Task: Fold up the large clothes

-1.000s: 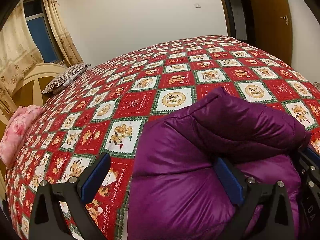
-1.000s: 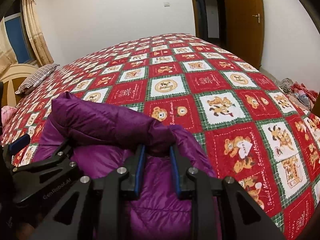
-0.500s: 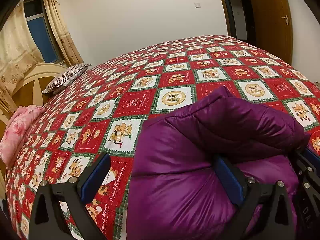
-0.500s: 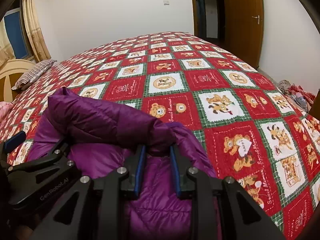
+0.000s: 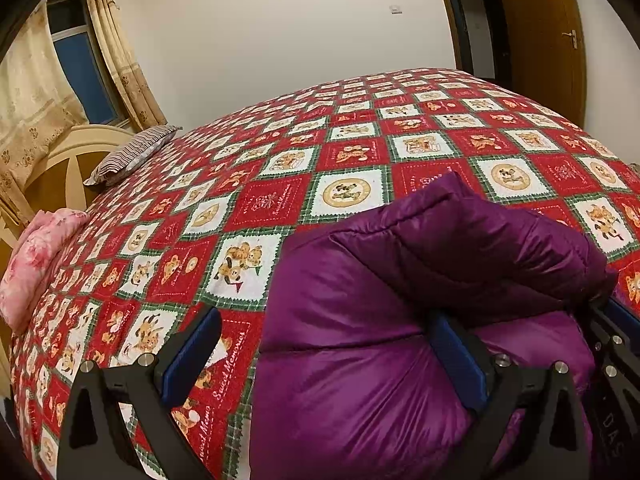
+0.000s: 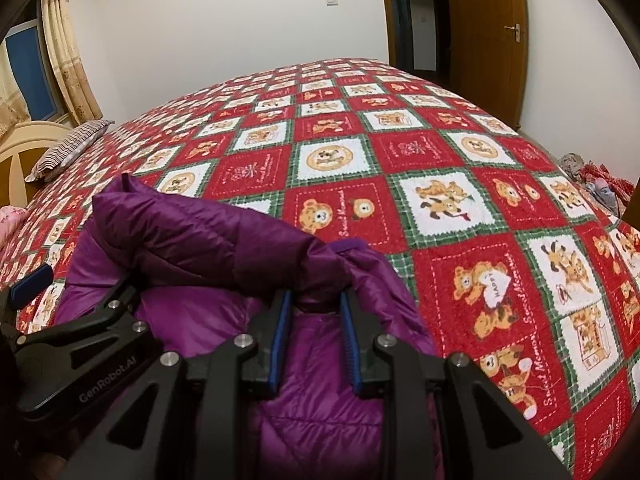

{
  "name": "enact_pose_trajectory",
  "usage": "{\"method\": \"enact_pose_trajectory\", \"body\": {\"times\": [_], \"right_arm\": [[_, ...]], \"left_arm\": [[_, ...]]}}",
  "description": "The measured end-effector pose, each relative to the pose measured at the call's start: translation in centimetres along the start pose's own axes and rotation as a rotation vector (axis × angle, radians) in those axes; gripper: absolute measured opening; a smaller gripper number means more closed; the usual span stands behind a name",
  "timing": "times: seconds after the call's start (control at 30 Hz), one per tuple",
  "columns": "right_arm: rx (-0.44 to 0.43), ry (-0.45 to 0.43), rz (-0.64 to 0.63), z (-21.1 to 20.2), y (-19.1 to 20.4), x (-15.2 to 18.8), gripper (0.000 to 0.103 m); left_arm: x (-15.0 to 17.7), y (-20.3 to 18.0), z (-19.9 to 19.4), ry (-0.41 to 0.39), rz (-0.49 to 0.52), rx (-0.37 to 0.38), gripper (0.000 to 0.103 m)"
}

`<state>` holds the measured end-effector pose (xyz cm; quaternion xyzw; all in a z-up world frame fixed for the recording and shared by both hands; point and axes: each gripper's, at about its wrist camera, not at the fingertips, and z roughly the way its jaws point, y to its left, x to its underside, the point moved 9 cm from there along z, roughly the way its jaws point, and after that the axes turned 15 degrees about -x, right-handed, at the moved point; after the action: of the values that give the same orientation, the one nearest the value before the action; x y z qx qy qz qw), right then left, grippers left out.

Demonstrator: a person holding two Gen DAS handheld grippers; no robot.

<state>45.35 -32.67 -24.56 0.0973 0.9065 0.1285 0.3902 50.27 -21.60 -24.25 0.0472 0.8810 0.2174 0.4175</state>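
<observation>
Right gripper (image 6: 314, 312) is pinching a bunched fold of the purple down jacket (image 6: 208, 240) between its narrowed blue pads, jaws standing only a little apart with fabric filling the gap. Left gripper (image 5: 324, 344) is standing wide open; its right finger (image 5: 460, 360) is pressing into the puffy cloth under the folded-over part, while its left finger (image 5: 192, 356) is hanging over the bare quilt, so it is holding nothing.

Jacket is lying near the close edge of the bed, on the red patchwork quilt (image 6: 440, 184), already doubled into a thick bundle with a sleeve or upper panel laid across its top. A striped pillow (image 5: 132, 152) and a pink pillow (image 5: 36, 256) are sitting well apart at the headboard side. A wooden door (image 6: 488, 20) is standing at the far wall.

Step in hand, as judged: holding the fold in place mid-way through compacting the jacket. Next move is likely calling for the left gripper to close on the loose padded edge, then both carrying it over together; slippery, springy filling is risking the bundle puffing back open on release.
</observation>
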Motion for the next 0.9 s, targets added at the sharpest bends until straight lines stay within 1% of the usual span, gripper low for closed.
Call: {"method": "enact_pose_trajectory", "body": {"times": [0.43,0.9], "right_arm": [[0.031,0.015,-0.015,0.40,0.03,0.12,0.027],[0.037,0.018,-0.020,0.47,-0.05,0.17,0.027]], "left_arm": [[0.26,-0.32,0.59,0.026,0.001,0.014,0.102],[0.30,-0.41,0.66,0.025,0.003,0.012,0.102]]}}
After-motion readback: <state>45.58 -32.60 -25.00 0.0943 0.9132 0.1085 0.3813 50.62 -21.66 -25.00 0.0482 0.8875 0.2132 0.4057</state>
